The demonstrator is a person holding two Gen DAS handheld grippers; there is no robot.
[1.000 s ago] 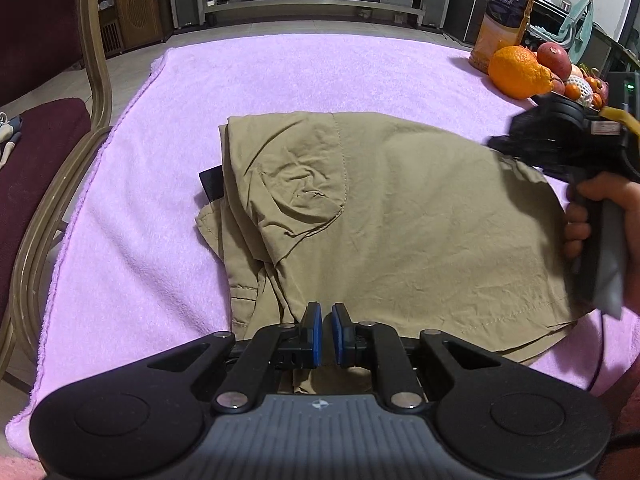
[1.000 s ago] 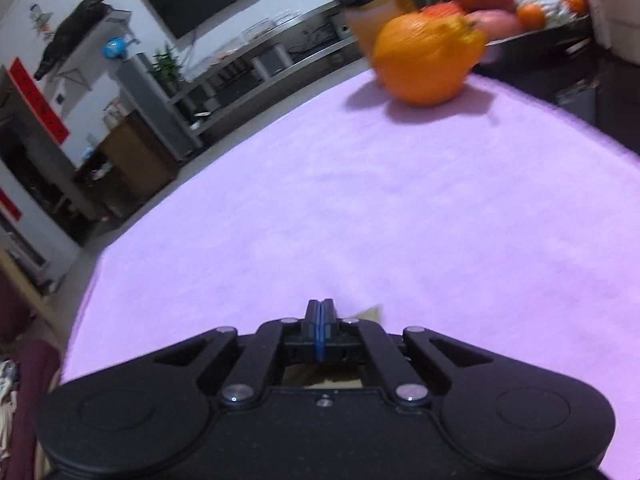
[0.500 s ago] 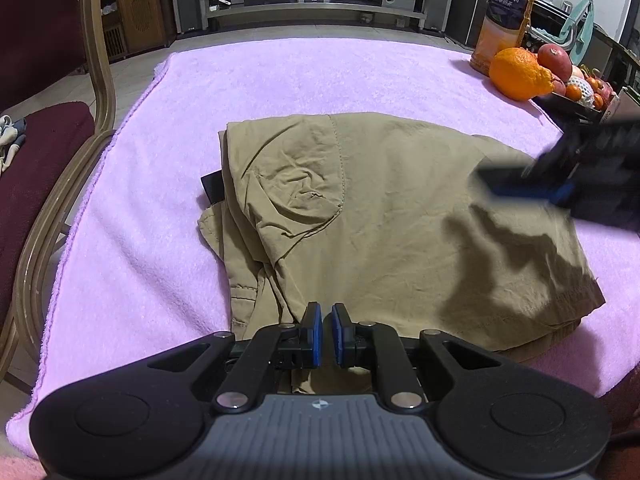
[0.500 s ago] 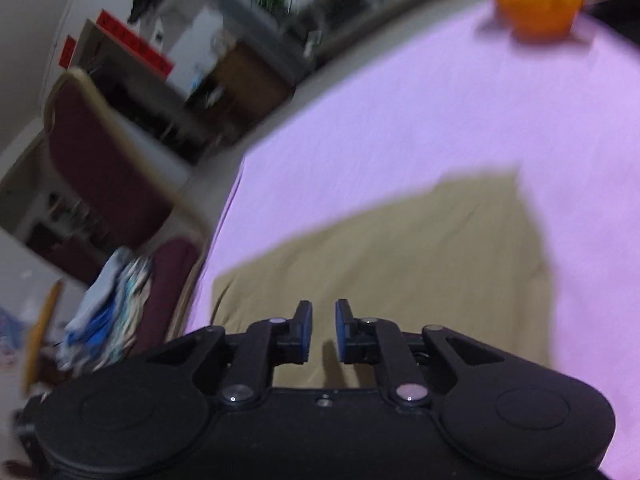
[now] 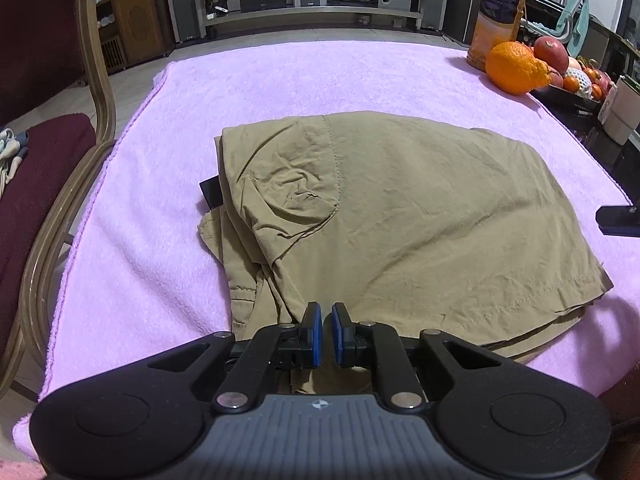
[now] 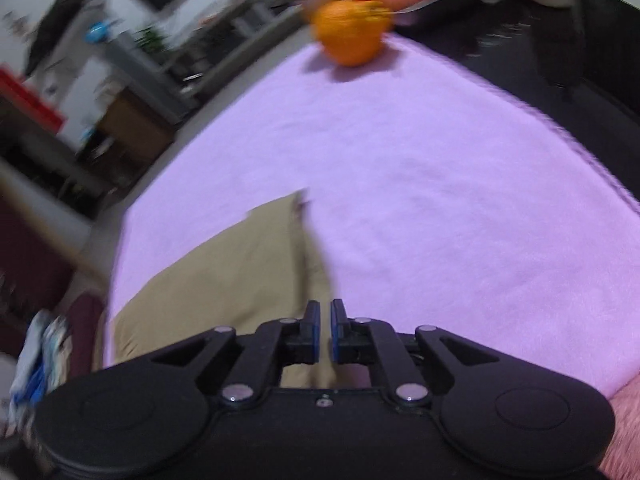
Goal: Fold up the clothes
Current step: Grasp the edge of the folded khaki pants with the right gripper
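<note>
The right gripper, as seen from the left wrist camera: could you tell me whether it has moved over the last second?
Yes. The right gripper has drawn away rightwards off the folded khaki garment; only its tip shows at the frame's right edge, over the pink towel.

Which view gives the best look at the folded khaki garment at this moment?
The left wrist view: the whole folded khaki garment lies sharp on the pink towel, seams and creases visible. The right wrist view is motion-blurred and catches only part of it, lower left.

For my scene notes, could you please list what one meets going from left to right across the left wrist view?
Chair → pink towel → khaki garment → large orange → white cup.
</note>
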